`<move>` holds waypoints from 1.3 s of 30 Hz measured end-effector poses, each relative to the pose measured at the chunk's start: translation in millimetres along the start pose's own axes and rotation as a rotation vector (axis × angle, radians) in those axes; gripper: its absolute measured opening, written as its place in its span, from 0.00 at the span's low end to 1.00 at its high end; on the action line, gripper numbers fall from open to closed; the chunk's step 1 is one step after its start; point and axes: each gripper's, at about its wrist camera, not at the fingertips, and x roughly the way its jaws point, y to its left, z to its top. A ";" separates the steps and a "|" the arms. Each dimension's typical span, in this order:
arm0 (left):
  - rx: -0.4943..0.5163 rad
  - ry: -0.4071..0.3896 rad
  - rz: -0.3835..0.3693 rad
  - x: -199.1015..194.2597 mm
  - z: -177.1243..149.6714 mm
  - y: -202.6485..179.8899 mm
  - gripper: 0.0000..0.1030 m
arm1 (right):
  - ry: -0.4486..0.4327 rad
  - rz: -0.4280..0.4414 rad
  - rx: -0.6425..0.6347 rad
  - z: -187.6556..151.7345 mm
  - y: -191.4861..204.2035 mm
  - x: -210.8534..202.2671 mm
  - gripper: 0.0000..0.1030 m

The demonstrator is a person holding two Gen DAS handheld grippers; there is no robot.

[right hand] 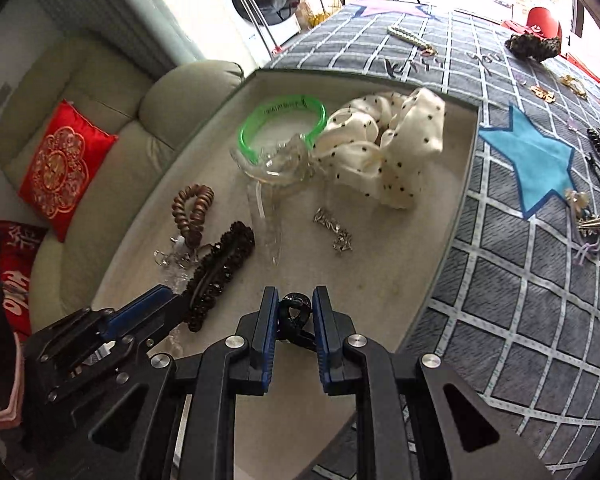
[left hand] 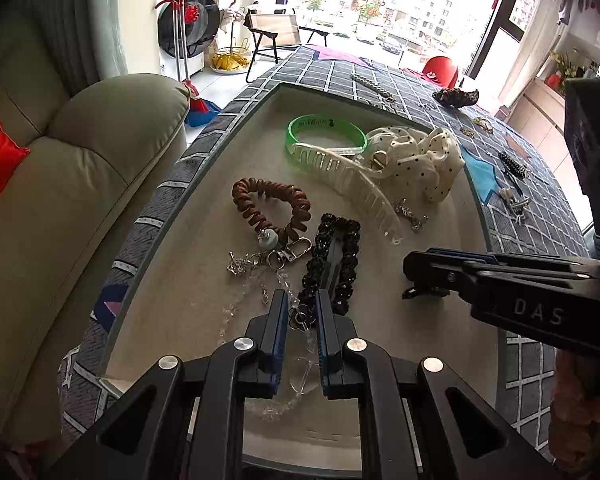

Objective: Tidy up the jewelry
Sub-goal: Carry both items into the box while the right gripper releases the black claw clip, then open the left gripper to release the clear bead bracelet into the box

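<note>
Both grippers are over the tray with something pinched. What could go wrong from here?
1. The left gripper pinches a small flower charm beside the clear bead chain; if they are linked, lifting could drag the chain and the keyring clasp.
2. The right gripper holds a small black clip only near the fingertips; it may slip out.
3. The black beaded clip lies close to both grippers and could get knocked.
</note>
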 end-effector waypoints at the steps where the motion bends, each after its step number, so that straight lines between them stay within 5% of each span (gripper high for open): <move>1: 0.001 -0.002 0.003 0.0 -0.4 -0.2 0.15 | -0.002 -0.006 -0.004 0.4 0.9 0.4 0.19; 11: 0.005 -0.001 0.033 1.0 1.5 -3.5 0.15 | 0.008 -0.007 -0.014 5.8 5.7 3.6 0.23; 16: 0.001 0.000 0.053 -0.6 2.0 -6.0 0.15 | -0.010 0.001 -0.005 6.7 7.7 -4.0 0.54; 26: -0.001 -0.049 0.108 -18.3 3.9 -9.2 0.15 | -0.087 0.013 0.040 -2.9 -4.9 -44.5 0.61; 28: -0.007 -0.056 0.107 -22.9 4.5 -9.1 0.55 | -0.104 0.002 0.042 -5.7 -5.8 -51.7 0.65; 29: -0.012 -0.067 0.118 -25.7 4.4 -9.1 0.97 | -0.115 -0.006 0.041 -7.1 -6.3 -55.9 0.66; 31: -0.011 -0.131 0.150 -38.4 3.1 -10.8 1.00 | -0.130 -0.023 0.041 -9.0 -6.9 -61.5 0.68; 39: -0.026 -0.126 0.167 -49.7 5.8 -10.1 1.00 | -0.178 -0.120 0.021 -10.8 -5.9 -76.0 0.79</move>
